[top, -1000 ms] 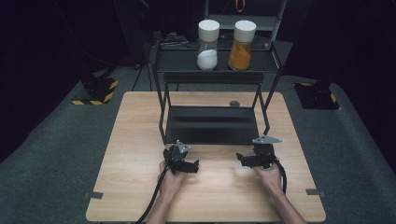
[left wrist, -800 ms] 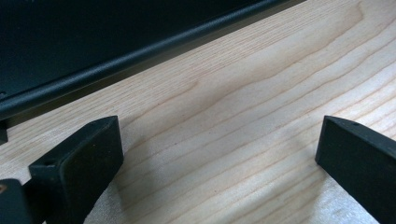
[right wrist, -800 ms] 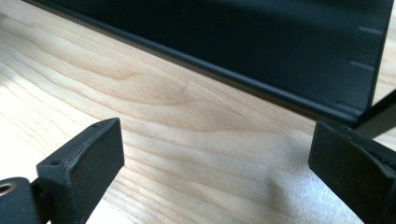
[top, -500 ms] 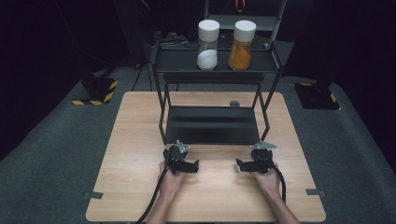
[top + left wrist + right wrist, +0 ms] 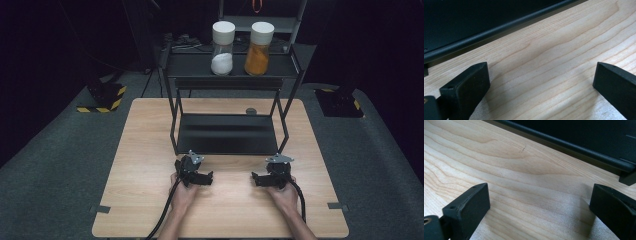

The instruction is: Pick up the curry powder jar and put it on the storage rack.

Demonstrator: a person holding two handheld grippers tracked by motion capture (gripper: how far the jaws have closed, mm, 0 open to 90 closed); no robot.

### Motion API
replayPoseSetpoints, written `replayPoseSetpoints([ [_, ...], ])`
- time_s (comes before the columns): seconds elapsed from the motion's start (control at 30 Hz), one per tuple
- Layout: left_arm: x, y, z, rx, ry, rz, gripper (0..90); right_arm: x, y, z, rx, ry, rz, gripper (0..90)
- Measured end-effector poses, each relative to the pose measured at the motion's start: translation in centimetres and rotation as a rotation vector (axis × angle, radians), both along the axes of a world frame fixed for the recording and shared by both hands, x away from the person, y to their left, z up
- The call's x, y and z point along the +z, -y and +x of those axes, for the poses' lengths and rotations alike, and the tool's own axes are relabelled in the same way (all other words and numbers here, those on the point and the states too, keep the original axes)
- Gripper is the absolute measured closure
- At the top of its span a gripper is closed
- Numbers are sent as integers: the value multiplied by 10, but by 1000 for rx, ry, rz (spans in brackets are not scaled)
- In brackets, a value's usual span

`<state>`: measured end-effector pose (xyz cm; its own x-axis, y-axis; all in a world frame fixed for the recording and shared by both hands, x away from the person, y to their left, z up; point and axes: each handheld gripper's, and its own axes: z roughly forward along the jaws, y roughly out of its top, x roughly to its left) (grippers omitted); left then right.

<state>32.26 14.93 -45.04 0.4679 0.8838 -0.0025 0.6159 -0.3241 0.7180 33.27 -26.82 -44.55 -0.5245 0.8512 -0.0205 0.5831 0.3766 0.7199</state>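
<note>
Nothing picked up yet. Both your tongs, left (image 5: 204, 178) and right (image 5: 259, 180), sit low on the bench (image 5: 150, 150) with jaws spread wide and empty, just short of the black rack's bottom tray (image 5: 225, 135). Up top, well apart: white-powder jar (image 5: 222, 42) and orange-powder jar (image 5: 259, 42), capped, partly filled. All handling looks still ahead.

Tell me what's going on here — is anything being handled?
Not yet. A person rests both hands on the wooden table, a gripper in each. The left gripper and right gripper sit just in front of the black rack, jaws wide apart with only bare wood between them. On the rack's top shelf stand a jar of white powder and a jar of orange powder, both untouched.
</note>
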Motion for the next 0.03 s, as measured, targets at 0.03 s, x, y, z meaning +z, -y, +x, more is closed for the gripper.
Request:
replayPoseSetpoints([
  [0.03, 0, 0, 0, 0, 0, 0, 8, 0, 0, 0, 0, 0, 0, 23],
])
